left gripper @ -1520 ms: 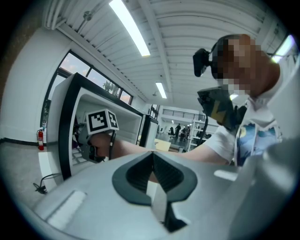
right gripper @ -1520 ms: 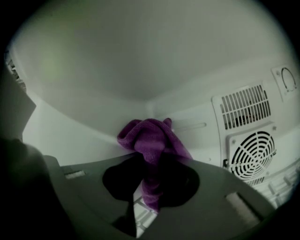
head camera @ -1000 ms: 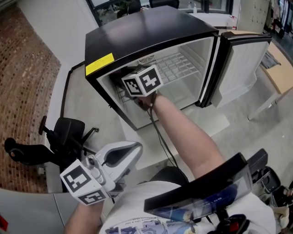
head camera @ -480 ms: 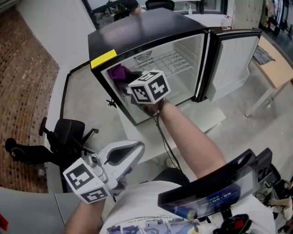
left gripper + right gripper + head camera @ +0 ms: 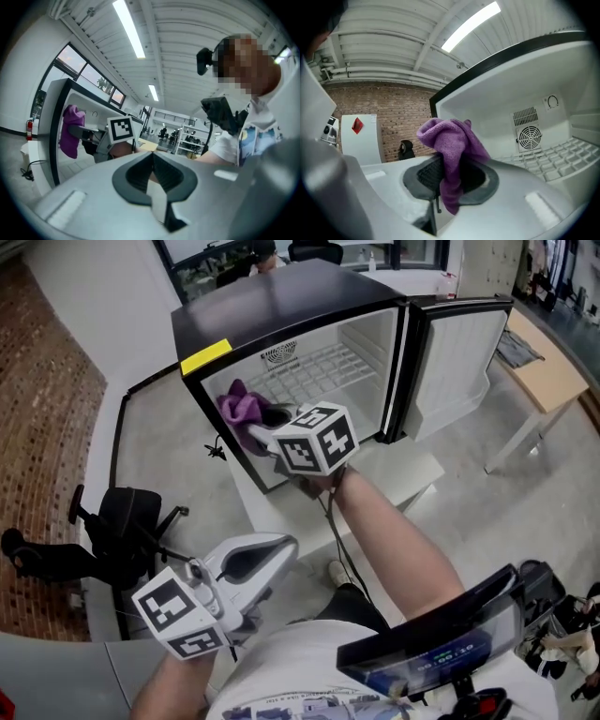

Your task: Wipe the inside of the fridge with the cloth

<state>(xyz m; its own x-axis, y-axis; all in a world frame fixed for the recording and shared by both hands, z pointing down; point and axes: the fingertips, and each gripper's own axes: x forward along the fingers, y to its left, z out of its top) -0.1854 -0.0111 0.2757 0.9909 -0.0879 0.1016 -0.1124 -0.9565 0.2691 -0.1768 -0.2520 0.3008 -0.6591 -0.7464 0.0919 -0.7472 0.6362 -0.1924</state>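
While right gripper fingers clamp the purple cloth, its length upright, tail drooping, left gripper fingers together, empty.

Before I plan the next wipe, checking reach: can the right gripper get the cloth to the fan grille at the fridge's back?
Probably yes. The fridge door stands wide open, the right gripper holds the purple cloth at the opening, and nothing shows between it and the fan grille.

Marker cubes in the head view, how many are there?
2. One cube at the fridge opening, beside the purple cloth; the other at lower left, close to the person's shirt. None looks hidden.
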